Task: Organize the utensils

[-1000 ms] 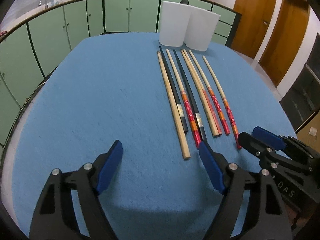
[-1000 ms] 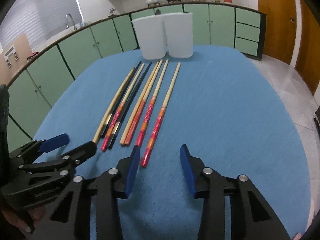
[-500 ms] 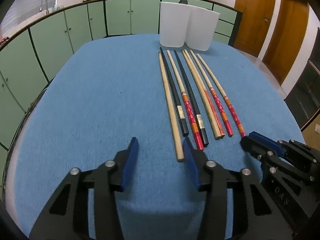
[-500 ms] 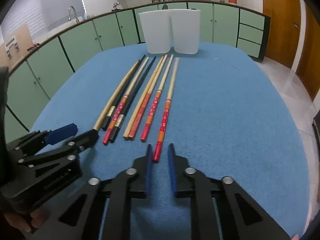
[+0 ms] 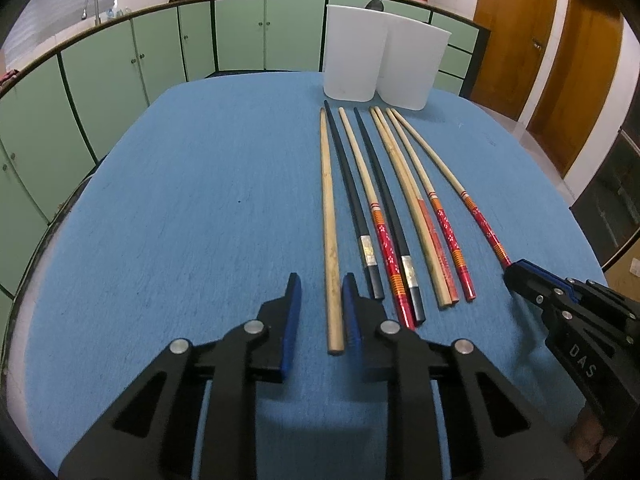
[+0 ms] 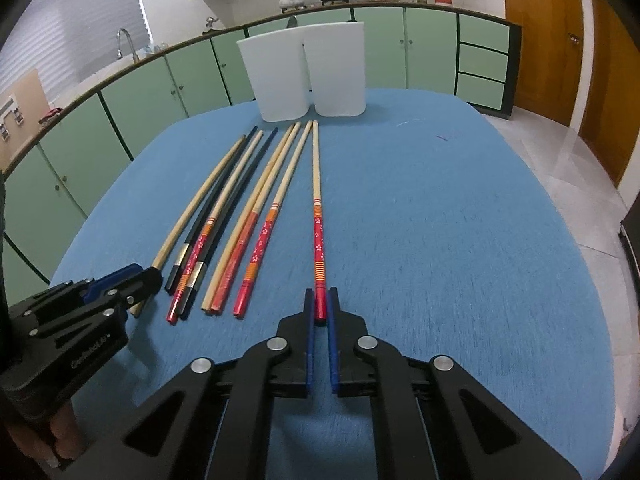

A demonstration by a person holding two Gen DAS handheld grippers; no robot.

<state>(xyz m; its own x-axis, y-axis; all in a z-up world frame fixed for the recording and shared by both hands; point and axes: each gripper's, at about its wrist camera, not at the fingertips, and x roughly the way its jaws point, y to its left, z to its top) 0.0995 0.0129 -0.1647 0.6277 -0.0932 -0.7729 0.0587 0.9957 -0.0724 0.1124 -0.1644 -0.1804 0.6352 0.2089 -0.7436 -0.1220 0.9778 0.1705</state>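
Right hand-held gripper (image 6: 320, 314) pinches the red-handled chopstick (image 6: 317, 216); left hand-held gripper (image 5: 320, 312), narrow, must centre the plain wooden chopstick (image 5: 329, 216) before closing.

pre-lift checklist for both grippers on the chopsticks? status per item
1. Right gripper closed on the red-handled bamboo chopstick at the row's right end: ok.
2. Left gripper straddles the plain pale wooden chopstick: ok.
3. Left jaws clamped: not ok, a gap shows on the left side.
4. Neighbouring black chopstick outside the left jaws: ok.
5. Two white plastic bins upright at the blue table's far edge: ok.
6. Bins empty: cannot tell.
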